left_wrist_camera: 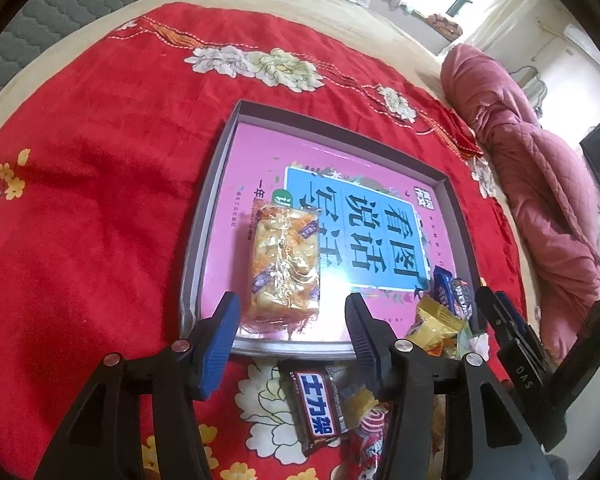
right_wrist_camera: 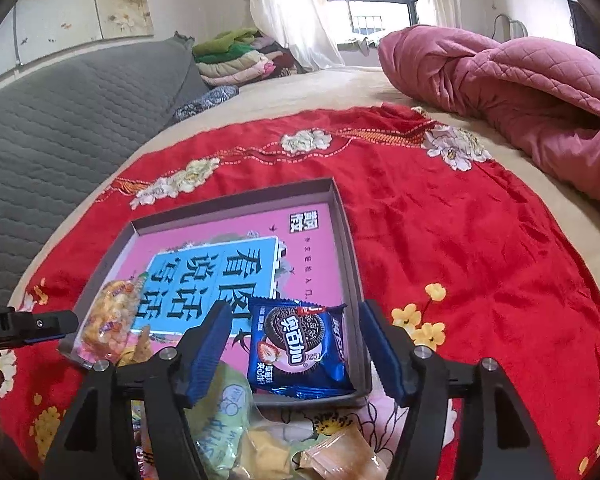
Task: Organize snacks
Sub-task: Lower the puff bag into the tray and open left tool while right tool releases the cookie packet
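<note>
A shallow grey box with a pink and blue printed sheet on its floor lies on the red flowered cloth. An orange-yellow snack pack lies flat inside it near the front edge. My left gripper is open, with a finger on each side of the pack and gaps at both pads. In the right wrist view a blue Oreo pack rests in the front right corner of the box. My right gripper is open around it, its pads apart from the wrapper.
Loose snacks lie on the cloth in front of the box: a Snickers bar, a yellow wrapper, a red pack, a pale green pack. A pink quilt is bunched at the right and a grey headboard stands at the left.
</note>
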Demonstrator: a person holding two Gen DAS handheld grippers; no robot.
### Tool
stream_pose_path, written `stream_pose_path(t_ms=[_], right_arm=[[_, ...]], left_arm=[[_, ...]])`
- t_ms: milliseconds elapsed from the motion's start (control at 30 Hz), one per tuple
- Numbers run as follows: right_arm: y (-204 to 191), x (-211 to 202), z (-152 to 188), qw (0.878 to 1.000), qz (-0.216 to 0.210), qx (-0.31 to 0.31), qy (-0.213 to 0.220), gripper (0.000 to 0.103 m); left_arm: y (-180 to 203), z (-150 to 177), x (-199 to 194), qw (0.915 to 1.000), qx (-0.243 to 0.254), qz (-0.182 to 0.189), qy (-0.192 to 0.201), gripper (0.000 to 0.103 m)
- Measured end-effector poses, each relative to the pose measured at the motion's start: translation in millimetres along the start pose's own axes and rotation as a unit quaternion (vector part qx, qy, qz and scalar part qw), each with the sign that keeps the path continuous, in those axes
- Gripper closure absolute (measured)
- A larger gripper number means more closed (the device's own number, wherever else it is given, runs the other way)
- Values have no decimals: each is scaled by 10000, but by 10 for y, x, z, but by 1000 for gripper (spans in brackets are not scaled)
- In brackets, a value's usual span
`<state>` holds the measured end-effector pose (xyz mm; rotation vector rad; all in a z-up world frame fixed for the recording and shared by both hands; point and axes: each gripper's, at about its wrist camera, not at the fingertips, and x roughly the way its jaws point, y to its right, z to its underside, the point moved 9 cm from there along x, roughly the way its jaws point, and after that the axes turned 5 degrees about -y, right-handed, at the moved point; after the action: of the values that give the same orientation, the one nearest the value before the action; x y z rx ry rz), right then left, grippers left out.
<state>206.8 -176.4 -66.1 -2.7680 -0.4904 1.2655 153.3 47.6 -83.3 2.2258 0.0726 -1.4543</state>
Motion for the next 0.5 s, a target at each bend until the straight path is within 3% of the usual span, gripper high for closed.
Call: stream_pose_path(t_ms=[333, 433, 500], right_arm=[[58, -244, -47, 9997, -36, 52, 216, 35], [92, -319, -62, 9996, -43, 87, 278, 27], [133, -381, -72, 9994, -27, 132, 331, 26]], left_arm=[[78, 86, -132, 9999, 140, 59, 16, 41], [116, 147, -162, 9998, 203, 85, -3, 41], [139, 191, -169, 9996, 260, 77, -22, 41]])
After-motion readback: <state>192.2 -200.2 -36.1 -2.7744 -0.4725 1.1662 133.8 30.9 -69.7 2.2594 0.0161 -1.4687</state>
